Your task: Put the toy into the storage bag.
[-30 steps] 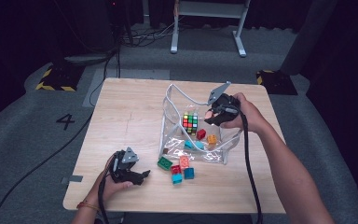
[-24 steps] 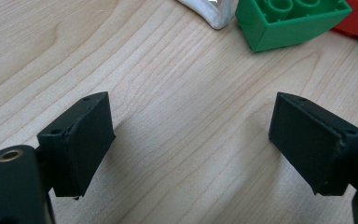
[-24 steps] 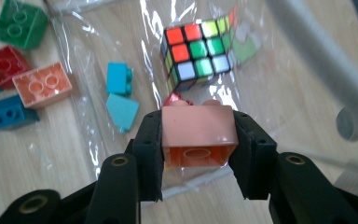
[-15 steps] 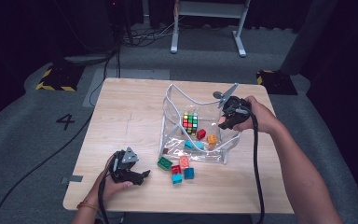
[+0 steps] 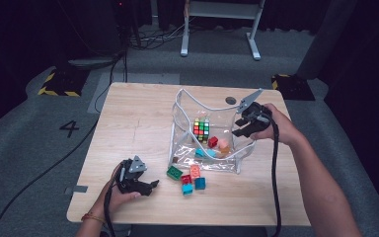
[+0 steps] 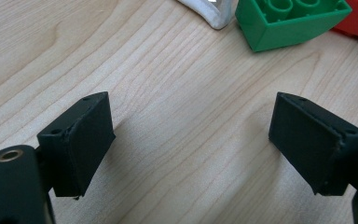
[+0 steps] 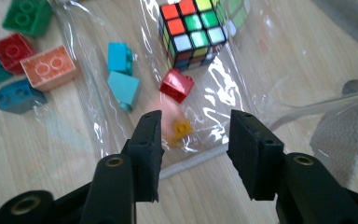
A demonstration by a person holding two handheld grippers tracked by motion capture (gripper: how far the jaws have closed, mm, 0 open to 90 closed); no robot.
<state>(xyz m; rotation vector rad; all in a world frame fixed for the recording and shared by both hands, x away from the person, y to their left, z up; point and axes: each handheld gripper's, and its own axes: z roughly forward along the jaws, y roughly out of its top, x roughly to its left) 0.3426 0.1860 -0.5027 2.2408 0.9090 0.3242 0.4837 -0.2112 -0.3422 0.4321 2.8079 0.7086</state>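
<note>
The fingers (image 7: 149,149) of the right gripper (image 7: 193,154) are spread, empty, above the clear plastic bag's (image 5: 217,111) rim at 3 o'clock, probably ready to hold it open; the left gripper (image 6: 191,140) is spread near the green plastic brick (image 6: 289,21).

A recording lab or studio set up for tabletop tests.

A lone wooden table (image 5: 128,123) stands on grey carpet (image 5: 29,148) marked with a painted number 4 (image 5: 69,128). Black curtains (image 5: 29,29) close off the back, cables (image 5: 143,39) run across the floor, and yellow-and-black hazard tape (image 5: 56,91) edges dark floor plates near a white metal stand (image 5: 219,19).
</note>
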